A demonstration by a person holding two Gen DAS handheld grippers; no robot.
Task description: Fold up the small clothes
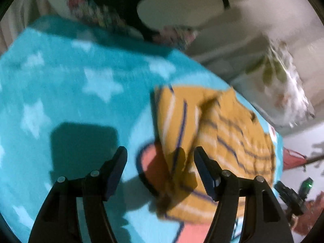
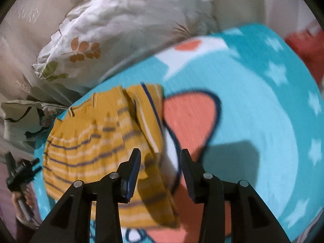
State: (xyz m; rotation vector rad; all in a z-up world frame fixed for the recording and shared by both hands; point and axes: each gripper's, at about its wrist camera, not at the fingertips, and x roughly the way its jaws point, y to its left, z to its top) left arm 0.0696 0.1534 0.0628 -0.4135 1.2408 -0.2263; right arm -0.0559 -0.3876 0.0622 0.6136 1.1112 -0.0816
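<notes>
Striped mustard garment [image 1: 218, 139] folded near blanket [image 1: 60, 81] edge; left gripper [image 1: 161, 158] and right gripper [image 2: 160, 160] both released, empty, right nearer.

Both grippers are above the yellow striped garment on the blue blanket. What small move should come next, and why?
Probably lower the right gripper onto the near edge of the yellow striped garment and close on it. Both grippers look open and empty, the left gripper too, and the garment lies partly folded, one flap already turned over, on the blue star blanket.
</notes>
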